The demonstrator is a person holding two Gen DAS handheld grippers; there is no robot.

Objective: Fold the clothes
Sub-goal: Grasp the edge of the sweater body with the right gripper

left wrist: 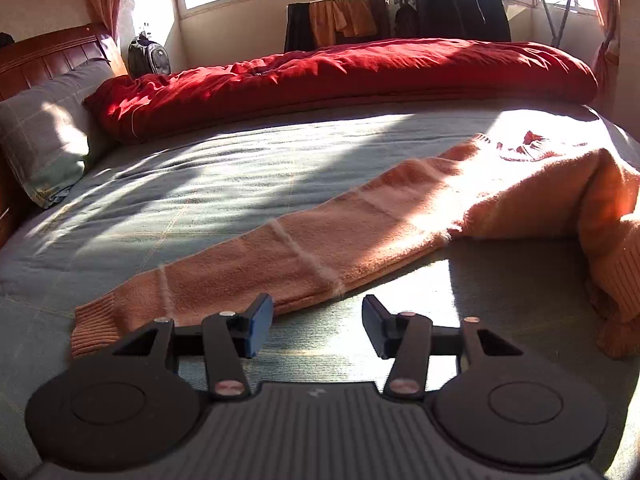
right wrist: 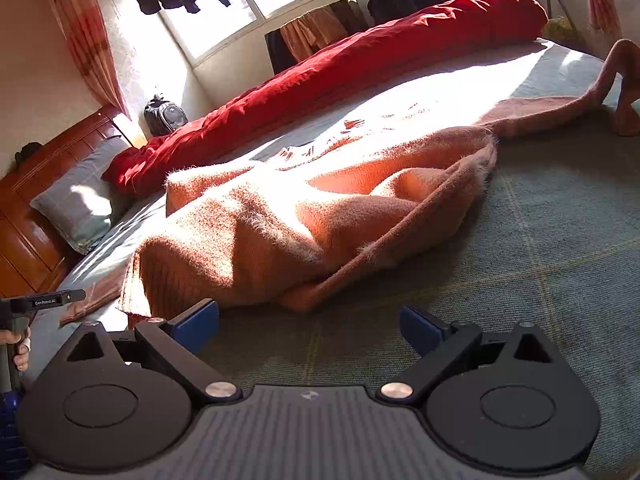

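A: Where is the orange sweater (right wrist: 304, 216) seen?

B: It is spread on the bed (right wrist: 540, 248), its body bunched, one sleeve (left wrist: 256, 268) stretched out flat towards the near left.

A: And the fingers?

B: The left gripper (left wrist: 318, 330) is held partly spread just short of that sleeve, nothing pinched. The right gripper (right wrist: 310, 326) is spread wide before the sweater's hem, also empty.

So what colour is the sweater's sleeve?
Orange, with thin pale stripes across the sleeve and a ribbed cuff; clearest in the left wrist view.
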